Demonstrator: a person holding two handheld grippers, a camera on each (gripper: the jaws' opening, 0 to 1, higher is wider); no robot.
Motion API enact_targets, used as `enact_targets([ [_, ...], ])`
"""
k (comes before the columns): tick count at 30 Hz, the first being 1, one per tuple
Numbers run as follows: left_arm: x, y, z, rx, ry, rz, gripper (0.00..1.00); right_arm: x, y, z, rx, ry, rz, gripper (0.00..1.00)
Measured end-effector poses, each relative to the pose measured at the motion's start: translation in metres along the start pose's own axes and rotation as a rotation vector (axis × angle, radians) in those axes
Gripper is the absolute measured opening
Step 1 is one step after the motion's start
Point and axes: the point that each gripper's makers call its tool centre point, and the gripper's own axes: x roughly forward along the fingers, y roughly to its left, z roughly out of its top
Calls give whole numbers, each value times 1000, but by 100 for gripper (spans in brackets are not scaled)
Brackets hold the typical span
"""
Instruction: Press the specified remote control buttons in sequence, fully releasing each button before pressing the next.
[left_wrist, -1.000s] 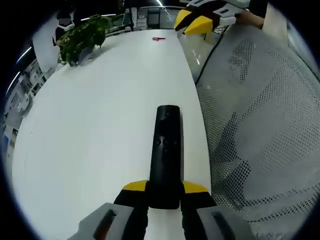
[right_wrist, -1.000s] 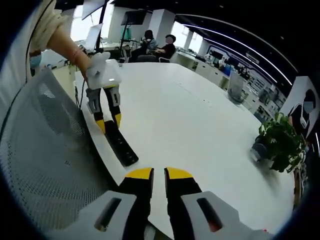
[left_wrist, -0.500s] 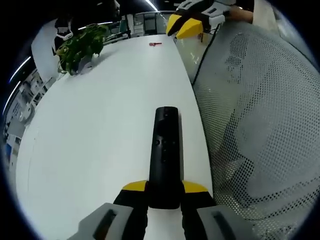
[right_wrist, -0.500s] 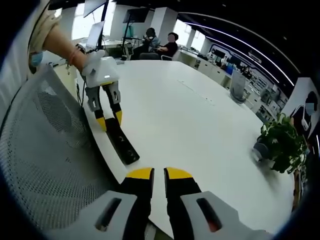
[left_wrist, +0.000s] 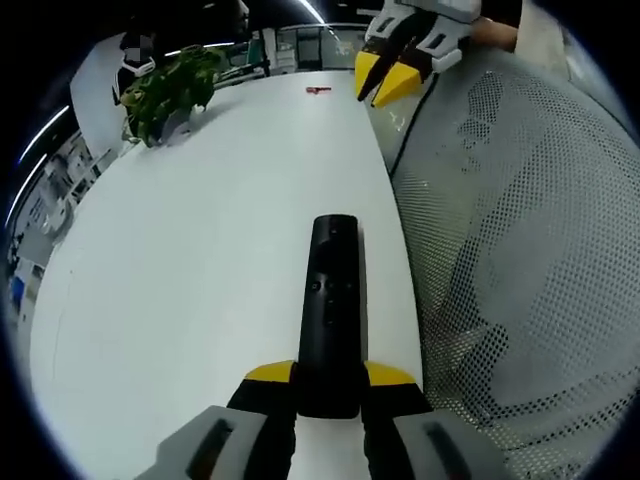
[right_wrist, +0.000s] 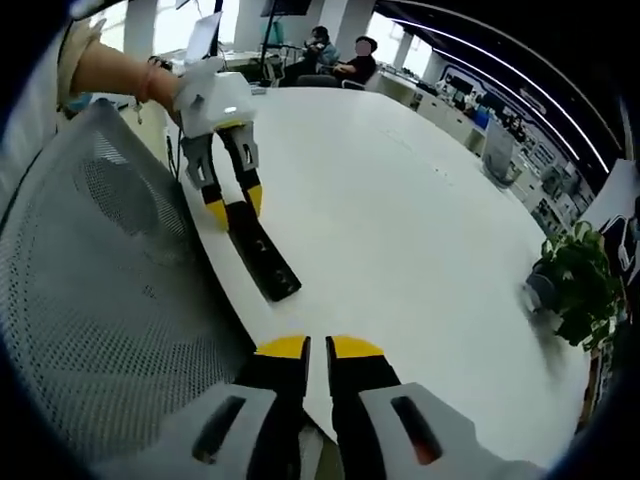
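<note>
My left gripper view looks close along the remote (left_wrist: 331, 305) toward 12 o'clock. My right gripper view faces back at it (right_wrist: 262, 252) from farther off; both share the white table (left_wrist: 200, 220).

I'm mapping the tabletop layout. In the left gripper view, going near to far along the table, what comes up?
left gripper → black remote held in its fingers → right gripper → small red object → potted plant at the far left corner.
</note>
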Motion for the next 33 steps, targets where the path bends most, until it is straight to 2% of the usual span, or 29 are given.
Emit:
enact_targets([
  [3, 0, 0, 0, -7, -26, -3, 24, 7, 6, -18, 68, 101, 65, 4],
  [6, 0, 1, 1, -13, -29, -5, 24, 12, 12, -26, 79, 139, 129, 0],
  [11, 1, 0, 2, -12, -11, 0, 24, 23, 5, -12, 55, 132, 144, 0],
  [16, 0, 1, 1, -29, -46, -1, 24, 45, 1, 2, -26, 157, 160, 0],
  [20, 0, 1, 2, -33, -51, -2, 24, 66, -2, 7, -66, 193, 161, 0],
  [22, 0, 1, 2, -34, -50, -1, 24, 74, -1, 12, -58, 185, 176, 0],
  [27, -1, 1, 2, -35, -56, -2, 24, 86, 16, 24, 36, 119, 268, 0],
  [30, -1, 1, 2, -37, -59, -2, 24, 95, 12, 23, 61, 106, 233, 0],
  [31, -1, 2, 2, -39, -60, -2, 24, 94, 13, 24, 12, 100, 255, 0],
  [32, 0, 2, 2, -39, -60, -2, 24, 95, 12, 24, 43, 97, 230, 0],
  [33, 0, 2, 2, -39, -60, -2, 24, 95, 10, 25, 35, 87, 222, 0],
])
